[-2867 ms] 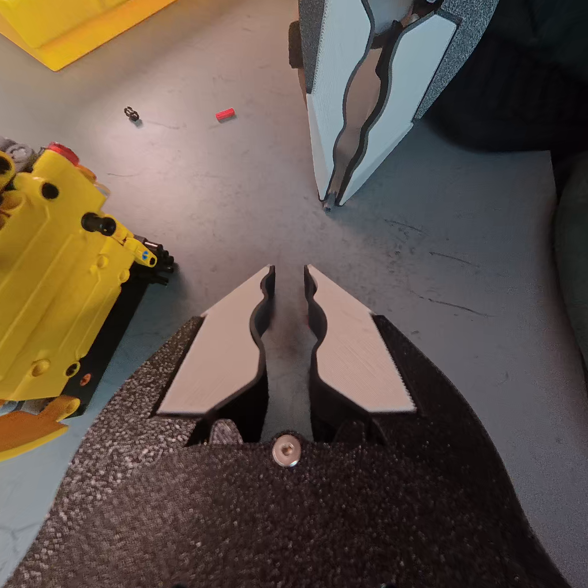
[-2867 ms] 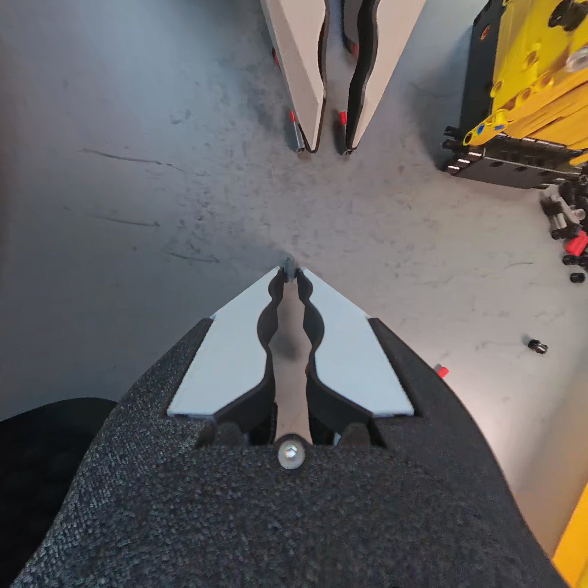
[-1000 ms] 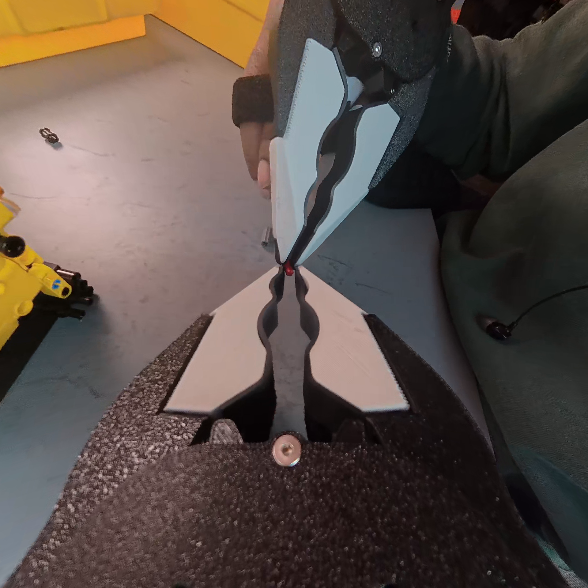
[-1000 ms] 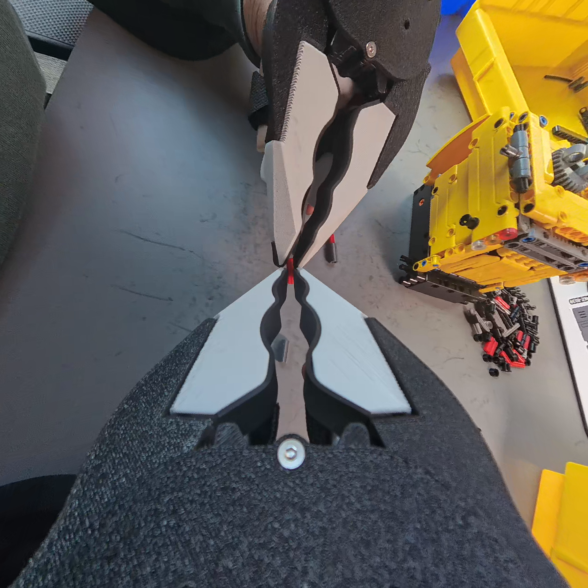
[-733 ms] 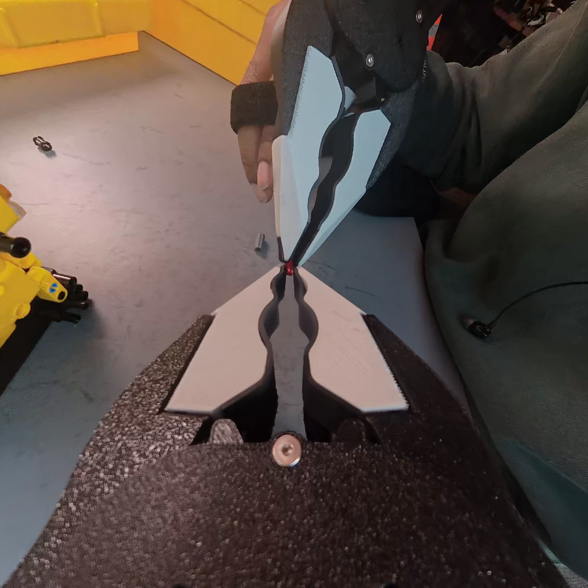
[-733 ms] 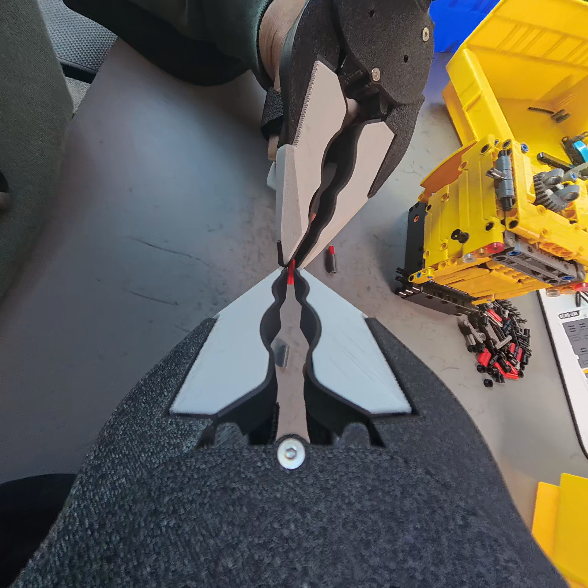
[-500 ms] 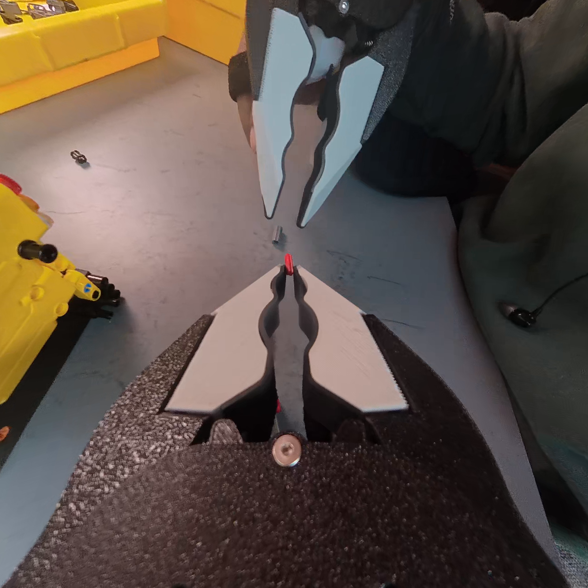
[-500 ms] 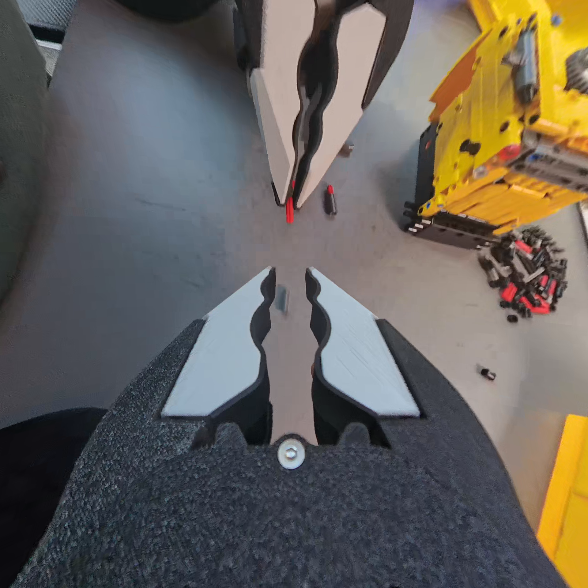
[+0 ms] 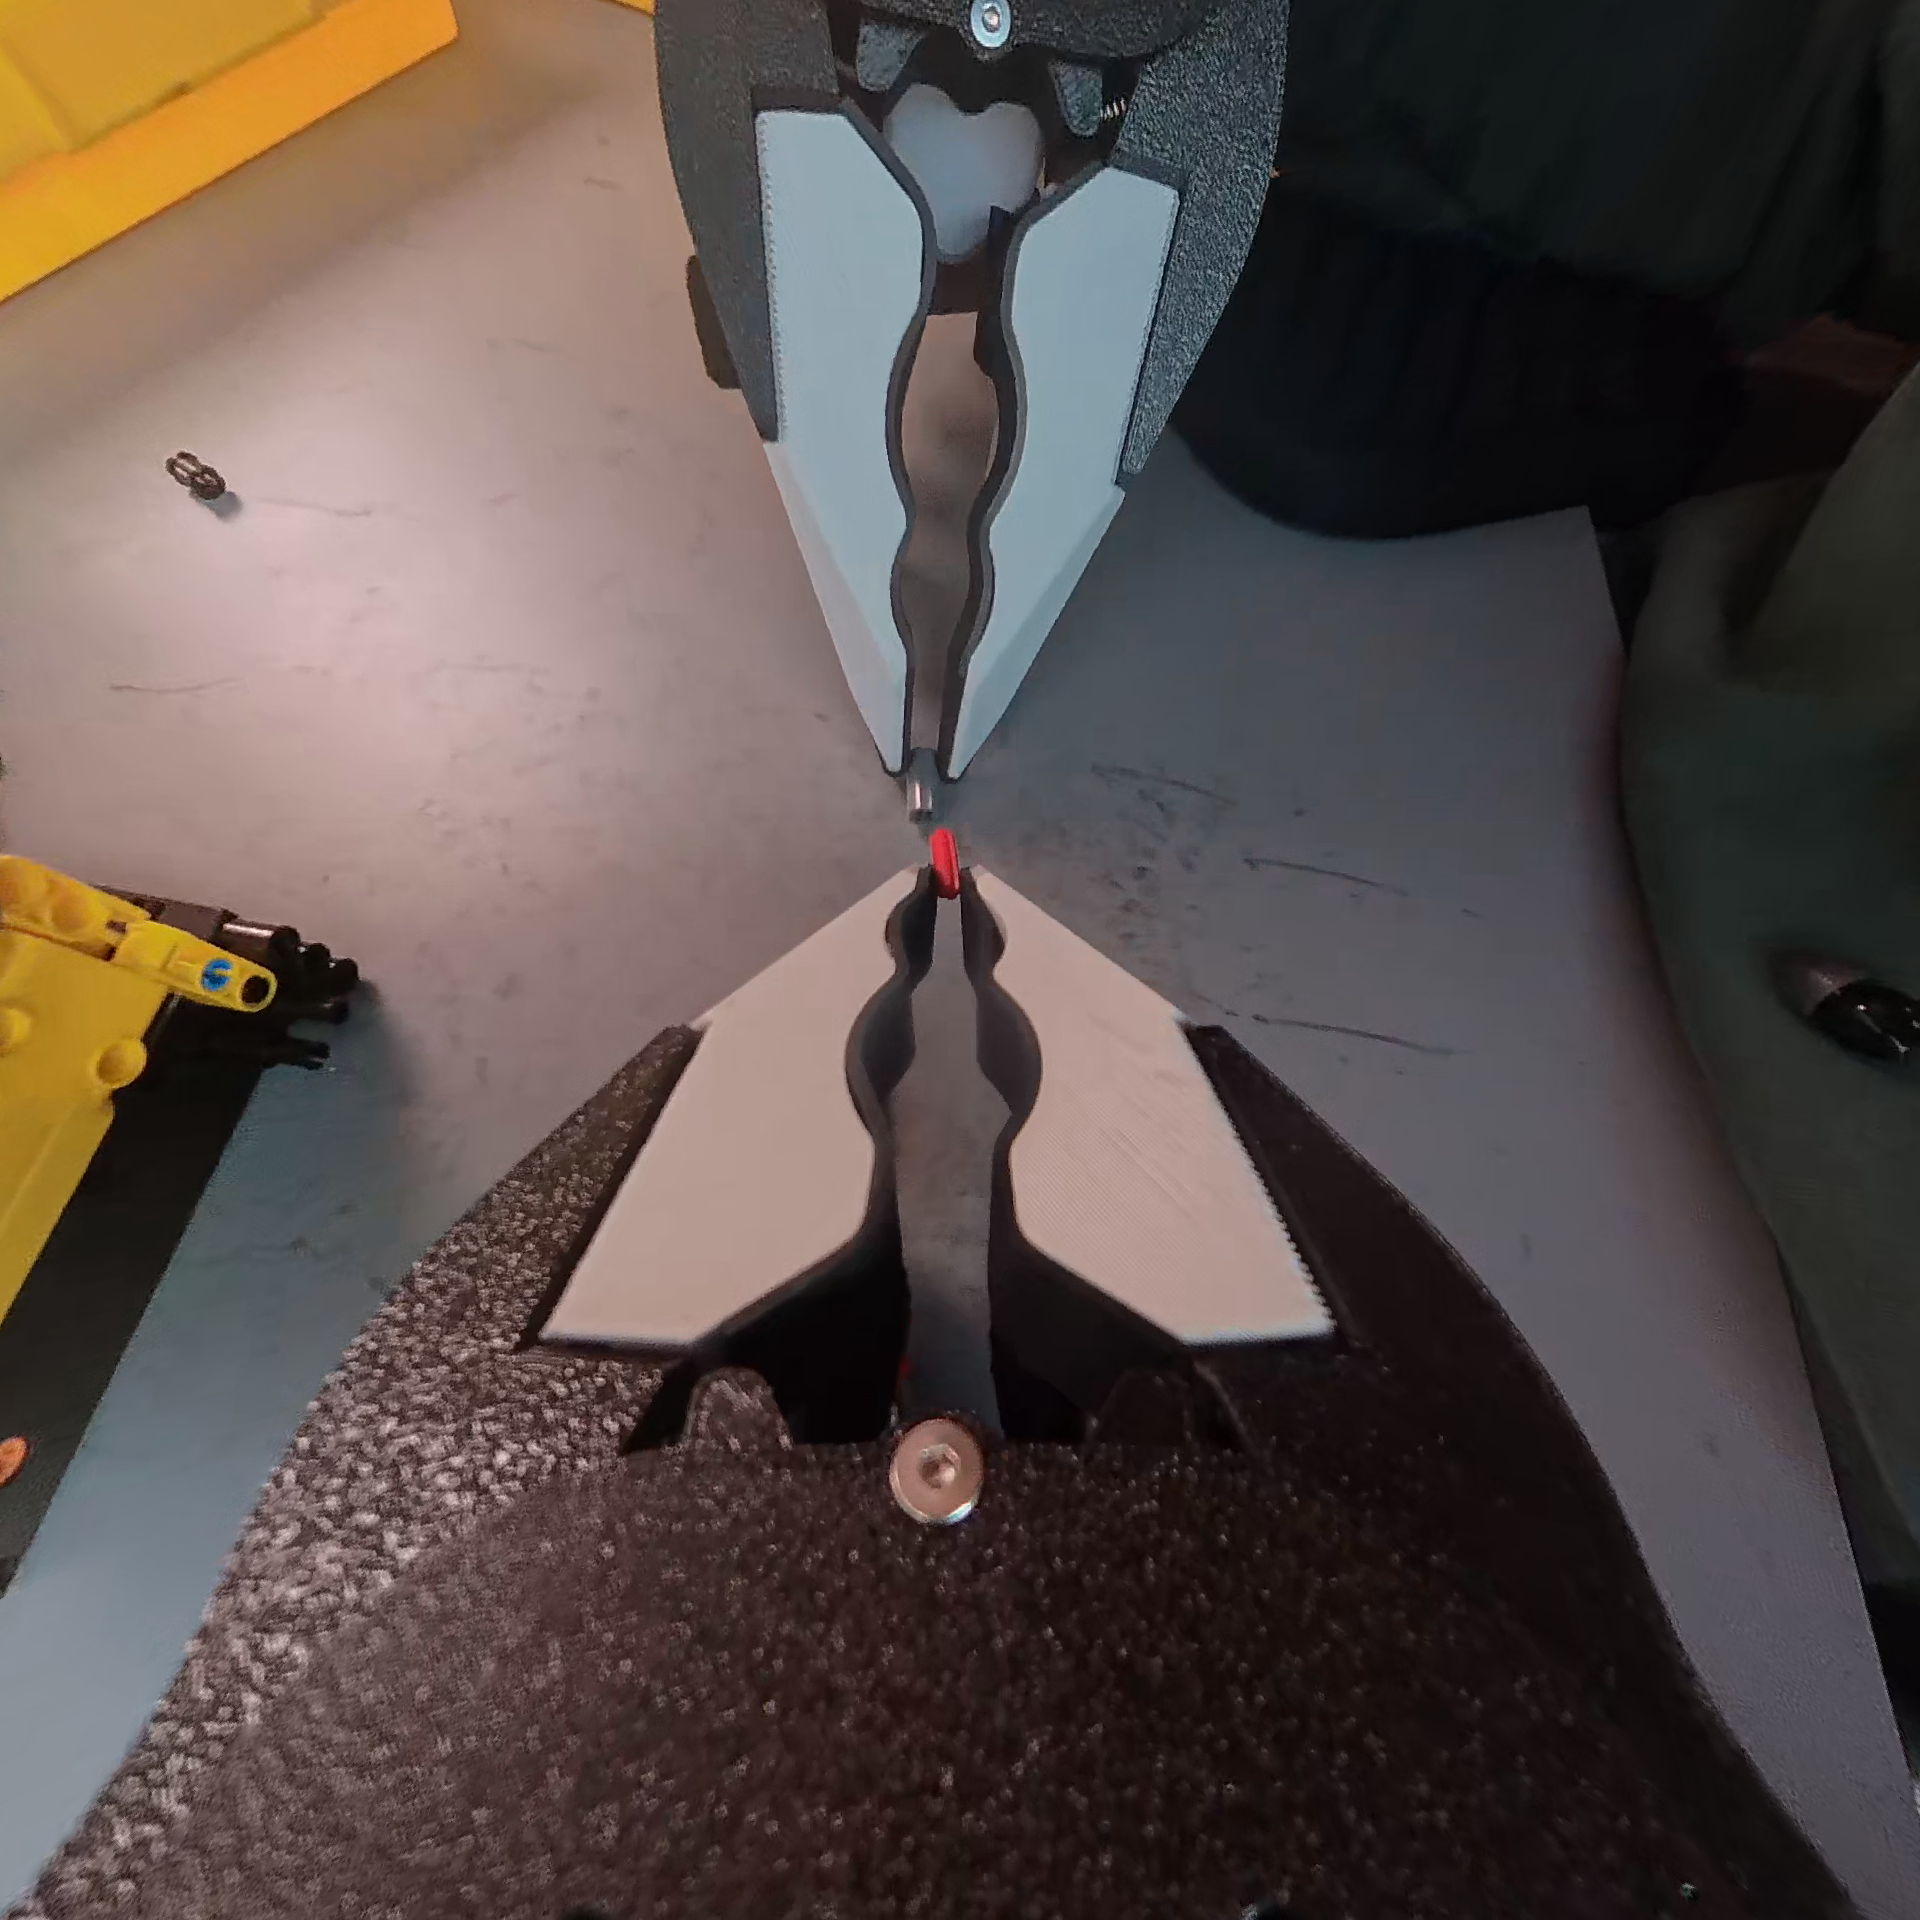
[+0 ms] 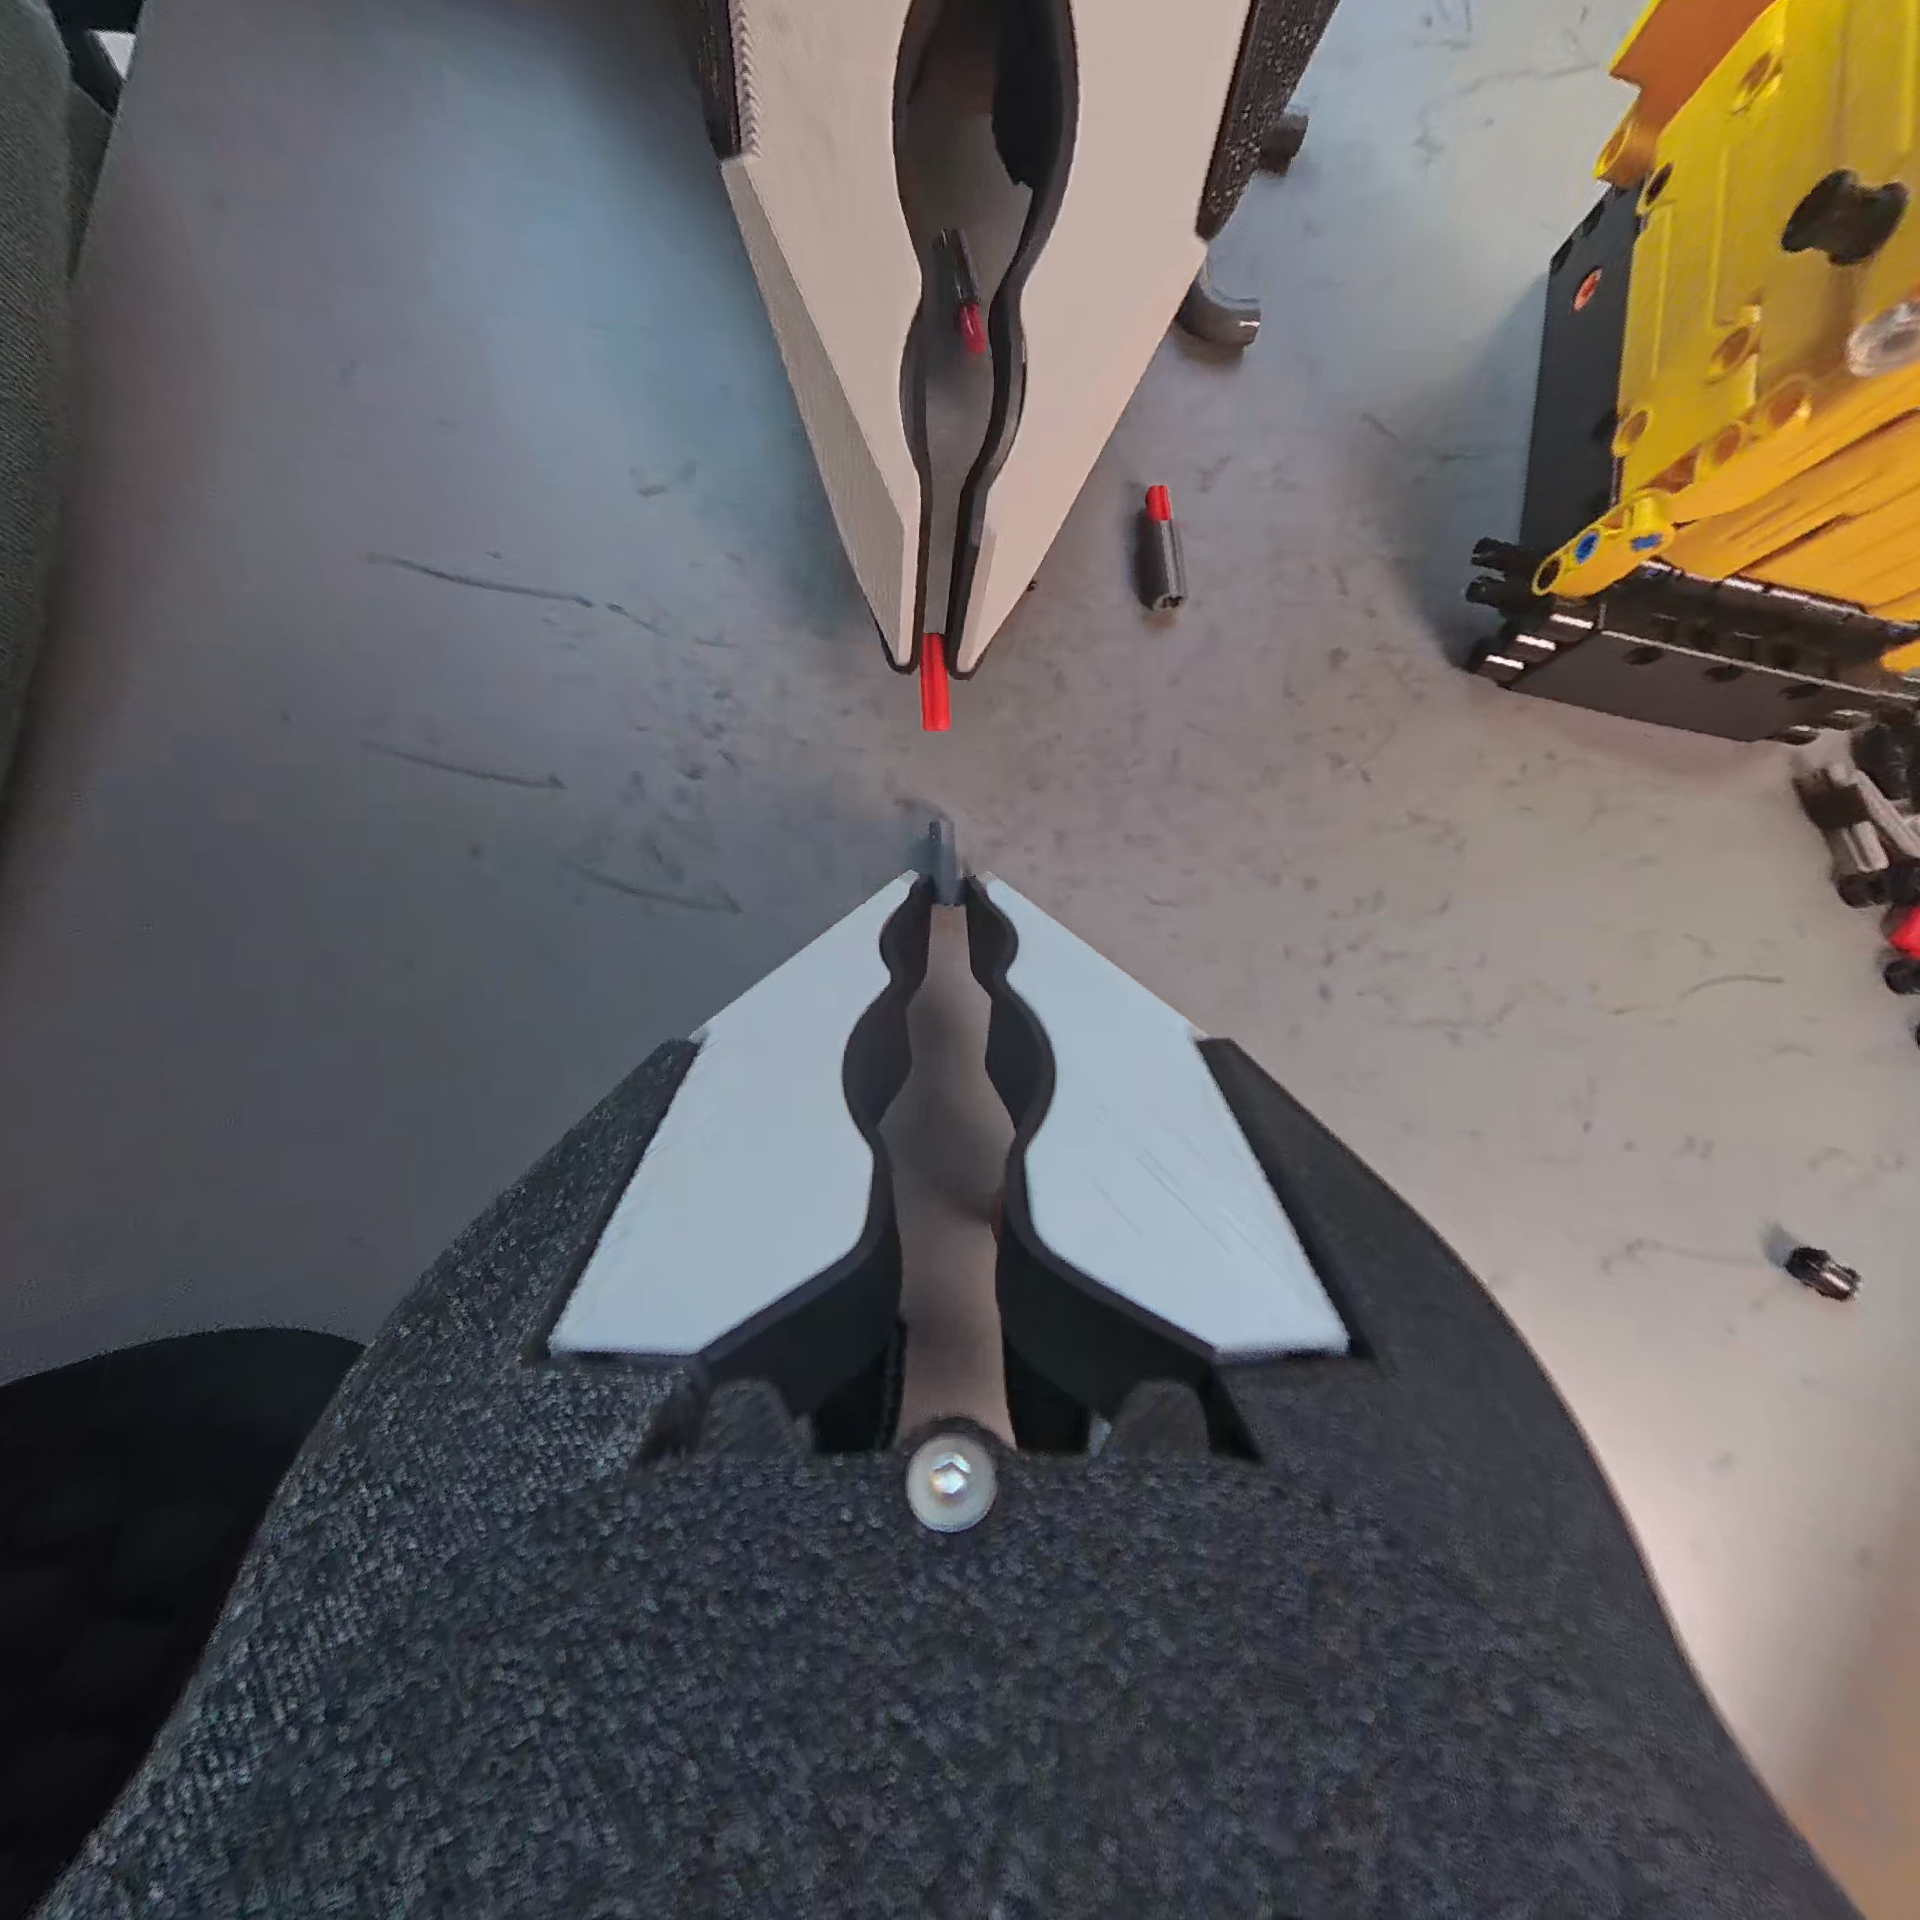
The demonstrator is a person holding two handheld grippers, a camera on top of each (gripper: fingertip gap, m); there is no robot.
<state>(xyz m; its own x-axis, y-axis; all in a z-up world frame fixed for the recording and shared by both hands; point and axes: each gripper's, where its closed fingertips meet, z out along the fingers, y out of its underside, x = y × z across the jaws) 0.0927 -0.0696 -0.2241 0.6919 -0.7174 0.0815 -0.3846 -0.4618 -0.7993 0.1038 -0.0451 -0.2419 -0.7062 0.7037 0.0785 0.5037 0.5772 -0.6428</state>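
The yellow brick model (image 10: pixel 1756 343) is running off the right edge of the right wrist view, and the small parts (image 10: pixel 1870 852) below it are getting cut off too. The yellow tray (image 9: pixel 156 135) is showing only a corner. The red pin (image 9: pixel 942 864) is lying mostly hidden inside the left gripper (image 9: pixel 940 883), and the grey pin (image 10: pixel 941 858) inside the right gripper (image 10: pixel 941 883).

Red pin (image 9: pixel 942 862) in left jaws, tip-to-tip near grey sleeve (image 9: pixel 920 798) in right jaws.
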